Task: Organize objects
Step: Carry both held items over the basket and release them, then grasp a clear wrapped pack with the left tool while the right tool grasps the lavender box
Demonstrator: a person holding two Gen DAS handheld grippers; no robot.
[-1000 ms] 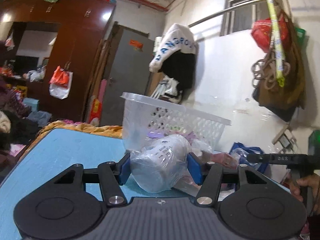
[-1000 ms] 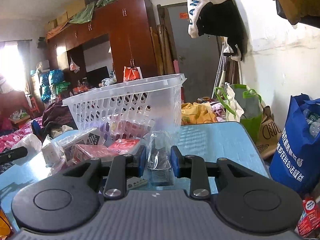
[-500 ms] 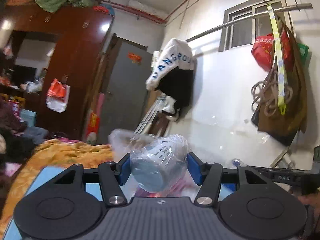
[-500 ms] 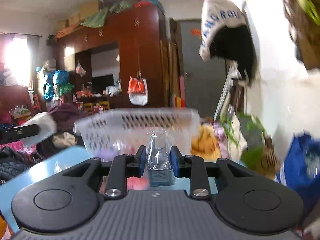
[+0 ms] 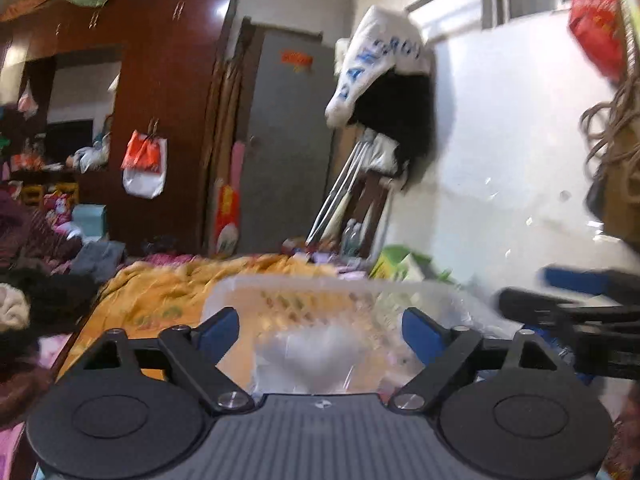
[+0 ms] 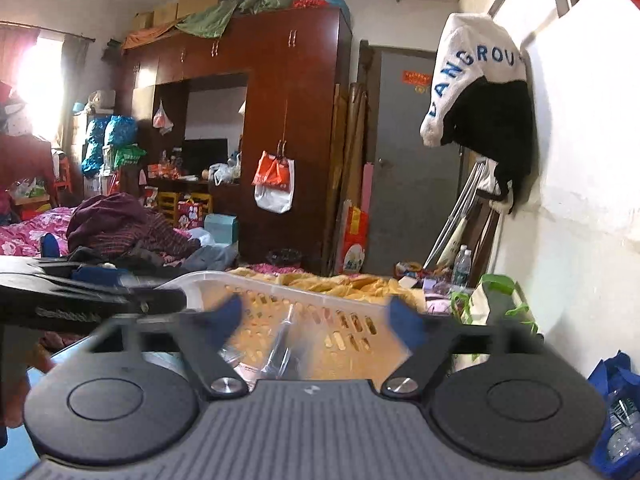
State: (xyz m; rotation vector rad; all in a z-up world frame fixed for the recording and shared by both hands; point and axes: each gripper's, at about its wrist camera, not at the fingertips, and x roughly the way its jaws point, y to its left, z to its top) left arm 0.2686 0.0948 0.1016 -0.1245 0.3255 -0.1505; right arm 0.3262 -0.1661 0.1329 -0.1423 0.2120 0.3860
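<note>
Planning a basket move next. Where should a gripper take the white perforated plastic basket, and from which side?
Grip the white perforated plastic basket by its thick rolled top rim, coming from above on the near long side. The walls are thin, slotted and slightly flared, so the rim looks like the stiffest edge; its contents are blurred.

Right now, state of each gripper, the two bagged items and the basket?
left gripper: fingers open, have just been opening, pads off the white bagged item.
right gripper: fingers open, have just been opening, pads off the clear packet.
white bagged item: released, blurred, between the spread fingers over the basket.
clear packet: released, blurred, between the fingers at the basket.
basket: upright, open-topped, holding items.
</note>
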